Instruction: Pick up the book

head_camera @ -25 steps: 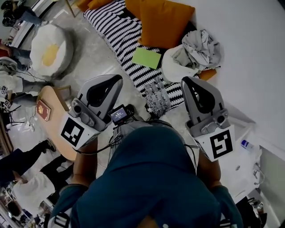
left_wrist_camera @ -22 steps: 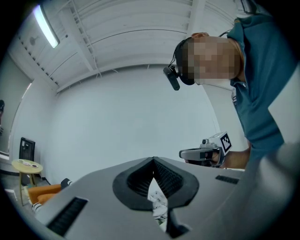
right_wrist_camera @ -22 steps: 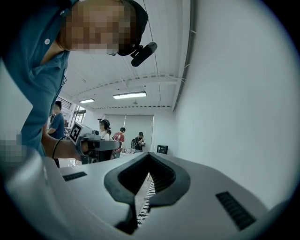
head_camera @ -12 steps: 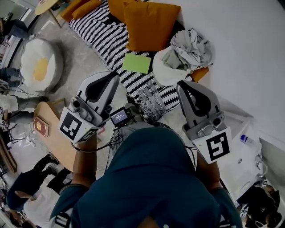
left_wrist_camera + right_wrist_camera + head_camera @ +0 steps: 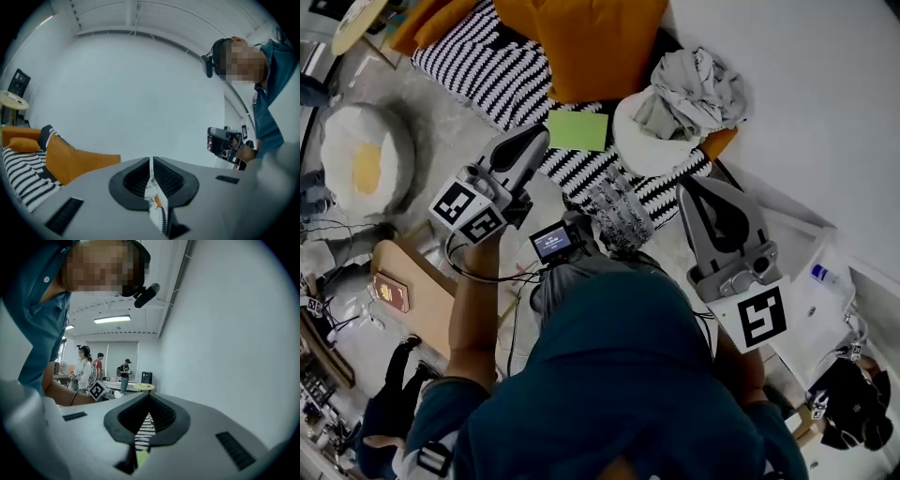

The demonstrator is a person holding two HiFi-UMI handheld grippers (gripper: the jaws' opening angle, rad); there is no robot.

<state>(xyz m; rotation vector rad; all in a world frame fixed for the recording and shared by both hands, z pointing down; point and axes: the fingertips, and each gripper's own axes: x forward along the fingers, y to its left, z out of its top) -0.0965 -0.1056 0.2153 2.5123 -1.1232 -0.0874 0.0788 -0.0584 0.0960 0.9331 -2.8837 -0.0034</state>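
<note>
Striped bedding carries the green book; the left gripper, jaws together and empty, has swung down beside it; the right gripper is likewise closed. Opening likely comes next.

Holds left gripper out at ten o'clock, jaws pressed together, empty, aimed toward one o'clock. Holds right gripper at three o'clock, jaws likewise together, empty.

the right gripper's own body is hiding all but a sliver of the green book; the orange cushion is running off the head view's top edge.
</note>
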